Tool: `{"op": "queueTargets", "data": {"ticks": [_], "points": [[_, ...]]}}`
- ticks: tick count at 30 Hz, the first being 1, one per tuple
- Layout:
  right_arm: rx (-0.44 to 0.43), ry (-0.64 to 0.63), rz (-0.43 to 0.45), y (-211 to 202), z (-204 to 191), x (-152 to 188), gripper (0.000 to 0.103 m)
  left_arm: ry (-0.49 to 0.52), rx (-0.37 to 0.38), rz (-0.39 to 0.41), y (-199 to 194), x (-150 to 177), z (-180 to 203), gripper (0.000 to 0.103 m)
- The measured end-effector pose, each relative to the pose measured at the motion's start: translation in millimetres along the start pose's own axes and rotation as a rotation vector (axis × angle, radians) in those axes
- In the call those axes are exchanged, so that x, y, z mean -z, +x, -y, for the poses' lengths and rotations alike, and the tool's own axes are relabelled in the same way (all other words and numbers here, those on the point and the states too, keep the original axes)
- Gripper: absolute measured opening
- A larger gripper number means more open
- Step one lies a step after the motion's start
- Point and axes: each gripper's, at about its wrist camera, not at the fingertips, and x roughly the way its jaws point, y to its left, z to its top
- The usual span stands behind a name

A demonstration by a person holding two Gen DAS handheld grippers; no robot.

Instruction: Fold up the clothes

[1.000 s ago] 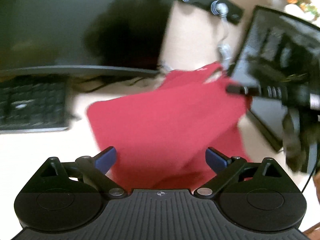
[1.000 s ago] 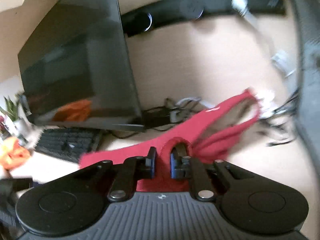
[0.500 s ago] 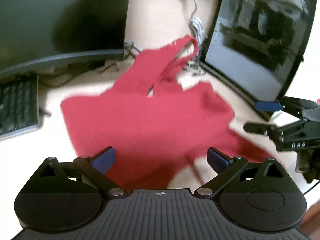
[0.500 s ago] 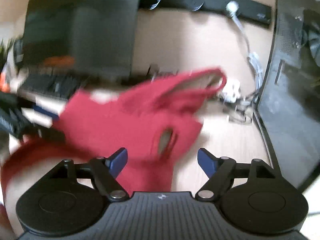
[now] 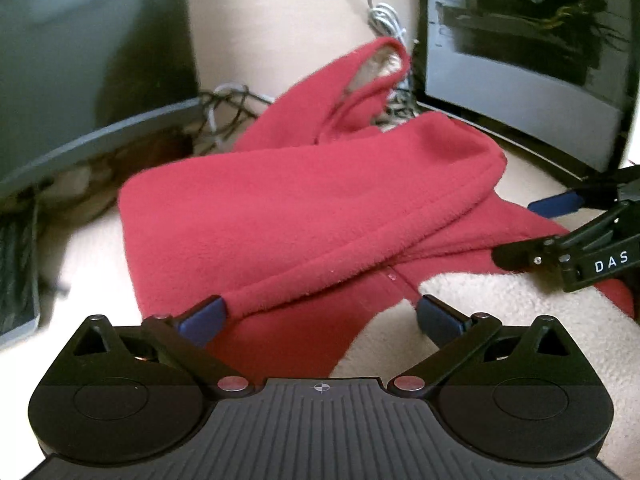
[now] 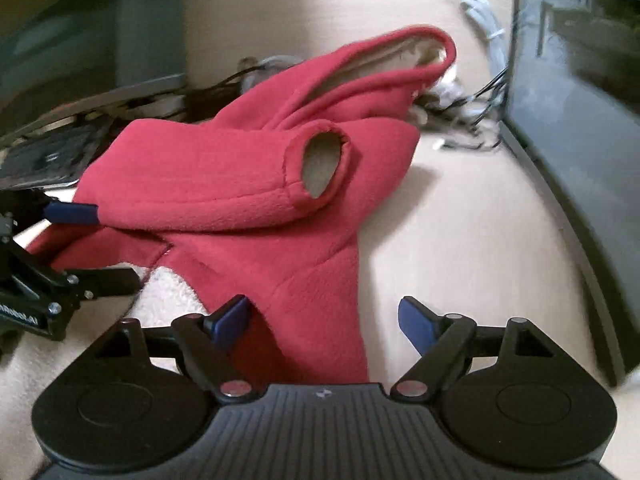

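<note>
Between the two dark monitors, on the pale table (image 5: 500, 312), the red fleece (image 5: 304, 216) now lies settled instead of hanging in the air: a second ago the right claw was pinched on its edge and carrying it across, and half a second ago the cloth was a blur mid-swing. One side has come over the body, leaving a thick rolled fold line that runs diagonally toward the left claw (image 5: 320, 316). The sleeve (image 6: 320, 168) lies on top with its cuff gaping toward the right claw (image 6: 324, 320), and the hood (image 6: 400, 60) rests at the far end near the cables (image 5: 384, 24). Both claws now stand spread apart and empty, each just short of the near hem. So the first fold looks laid and released; I judge the task partly done, with the loose sleeve and the lumpy hood left to tuck and flatten.
</note>
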Motion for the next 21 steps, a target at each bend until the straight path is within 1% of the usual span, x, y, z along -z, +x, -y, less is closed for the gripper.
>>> {"op": "queueTargets", "data": {"ticks": [2,4,5,7,8,9,10,12,13,15,16,18,20,21], "points": [[0.046,-0.023,0.018,13.2,11.5,-13.0,0.081,0.020,-0.007,0.007,14.2,-10.4,1.2,0.103],[0.069,-0.058,0.028,17.4,15.5,-21.8,0.081,0.037,-0.011,0.013,27.1,-20.3,2.1,0.103],[0.080,-0.077,0.033,19.4,17.4,-26.2,0.081,0.029,0.002,0.014,21.4,-20.5,0.1,0.103],[0.050,-0.131,0.071,-8.7,16.9,-26.6,0.081,0.033,0.002,0.020,-6.1,-16.9,-1.8,0.103],[0.030,-0.163,0.096,-25.8,16.6,-25.0,0.082,0.037,0.008,0.025,-27.3,-13.1,-3.1,0.103],[0.012,-0.209,0.108,-46.4,15.8,-19.5,0.084,0.036,0.021,0.025,-51.2,-7.5,-5.1,0.103],[-0.006,-0.255,0.119,-67.1,15.1,-13.8,0.089,0.038,0.027,0.017,-73.4,-0.8,-5.9,0.103],[-0.040,-0.324,0.102,-111.3,11.4,10.6,0.093,0.074,0.023,-0.008,-116.8,18.1,-2.8,0.103],[-0.057,-0.346,0.076,-129.1,7.3,24.0,0.095,0.103,0.017,-0.030,-133.1,29.7,1.8,0.103],[-0.073,-0.367,0.014,-150.8,0.9,51.3,0.095,0.162,0.004,-0.083,-161.9,56.2,10.5,0.103],[-0.079,-0.378,-0.020,-159.3,-2.0,65.9,0.095,0.185,-0.016,-0.110,-167.1,68.3,13.7,0.103],[-0.018,-0.393,-0.048,-159.9,-9.6,85.8,0.095,0.218,-0.063,-0.164,-169.5,89.4,18.1,0.103],[0.058,-0.363,-0.076,-146.1,-11.4,93.7,0.095,0.212,-0.120,-0.198,-157.7,97.0,16.6,0.103],[0.111,-0.372,-0.078,-138.1,-13.8,93.8,0.094,0.211,-0.151,-0.211,-151.7,99.3,15.4,0.103]]}}
